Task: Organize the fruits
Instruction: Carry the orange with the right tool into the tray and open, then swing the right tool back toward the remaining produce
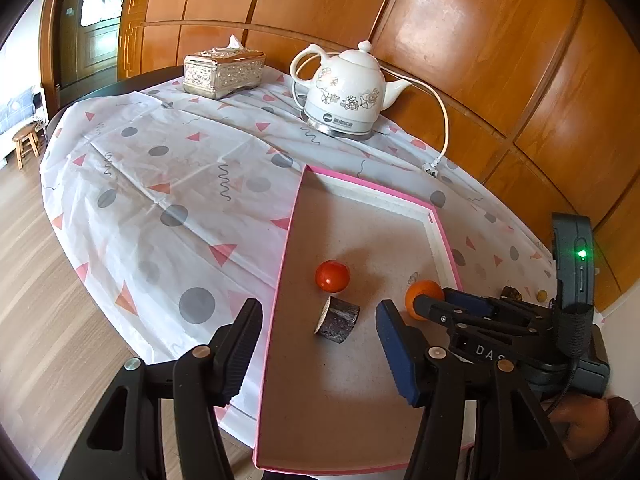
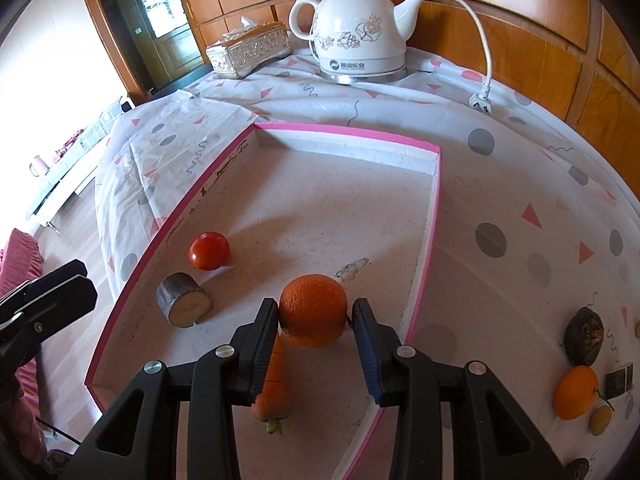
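Observation:
A shallow pink-rimmed tray lies on the patterned tablecloth. In it are a red tomato, a short dark log piece, a carrot and an orange. My right gripper straddles the orange, which rests on the tray floor. The left pad touches it and a thin gap shows at the right pad. My left gripper stands open over the tray's near left side, with nothing between its fingers and the log piece just ahead of it.
On the cloth right of the tray lie a second orange, a dark round fruit and a few small bits. A white kettle, its plug and a tissue box stand at the back, with a wooden wall behind them.

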